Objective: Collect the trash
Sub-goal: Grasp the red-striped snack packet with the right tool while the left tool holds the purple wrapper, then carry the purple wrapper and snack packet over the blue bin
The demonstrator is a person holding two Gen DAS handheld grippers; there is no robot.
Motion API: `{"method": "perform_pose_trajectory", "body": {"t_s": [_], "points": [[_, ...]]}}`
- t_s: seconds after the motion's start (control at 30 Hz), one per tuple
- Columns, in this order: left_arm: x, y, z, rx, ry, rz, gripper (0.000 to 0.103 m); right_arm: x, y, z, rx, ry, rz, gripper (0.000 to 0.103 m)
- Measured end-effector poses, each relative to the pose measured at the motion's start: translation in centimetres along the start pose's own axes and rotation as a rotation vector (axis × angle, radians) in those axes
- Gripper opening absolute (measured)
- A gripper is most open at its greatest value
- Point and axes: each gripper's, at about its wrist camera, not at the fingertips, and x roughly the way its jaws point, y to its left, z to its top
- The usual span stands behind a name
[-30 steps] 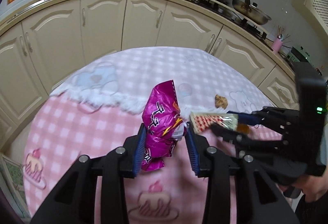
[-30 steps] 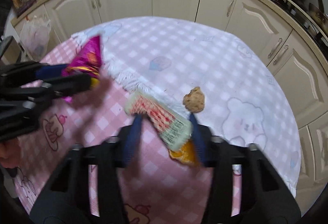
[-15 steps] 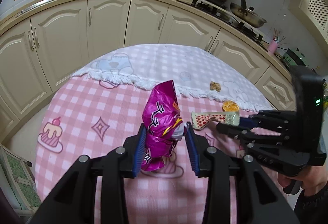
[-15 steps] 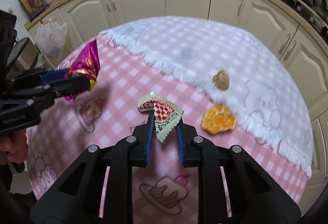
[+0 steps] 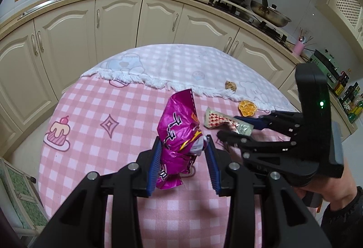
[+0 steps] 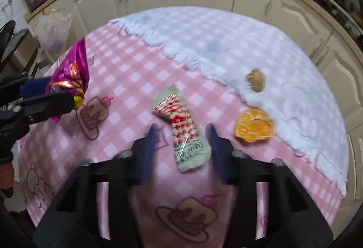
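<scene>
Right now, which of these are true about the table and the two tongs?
1. The left tongs grip a magenta snack wrapper. True.
2. The orange slice lies on the counter by the stove. False: it lies on the table, at the fringed edge of the white cloth.
3. The right tongs are clamped tight on the red-and-white wrapper. False: their jaws have just been opening, and the wrapper sits between them unsqueezed.
4. A small brown scrap lies on the white cloth. True.
</scene>
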Motion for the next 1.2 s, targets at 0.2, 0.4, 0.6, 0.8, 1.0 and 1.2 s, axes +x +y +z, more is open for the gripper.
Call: {"method": "perform_pose_trajectory", "body": {"t_s": [0.2, 0.4, 0.6, 0.8, 1.0, 1.2], "points": [[-1.2, -0.3, 0.1, 0.003, -0.025, 0.008, 0.036, -2.4, 0.3, -0.8, 0.049, -0.065, 0.035, 0.018], [-2.9, -2.3, 0.5, 0.026, -0.062, -0.015, 0.036, -7.7, -0.4, -2.0, 0.085, -0.177, 0.046, 0.018], [-5.0, -6.0, 1.0, 0.08, -0.102, -0.06, 0.036, -13.6, -1.7, -4.1, 0.14, -0.293, 0.028, 0.018], [-6.7, -11.1, 1.4, 0.163, -0.135, -0.116, 0.036, -20.4, -5.0, -8.6, 0.256, -0.437, 0.005, 0.018], [-7.6, -17.2, 0.8, 0.261, -0.15, -0.185, 0.037, -26.4, -8.2, -14.1, 0.364, -0.521, -0.097, 0.018], [-7.2, -24.3, -1.0, 0.382, -0.116, -0.283, 0.037, -30.5, -11.1, -20.8, 0.478, -0.541, -0.212, 0.018]]}}
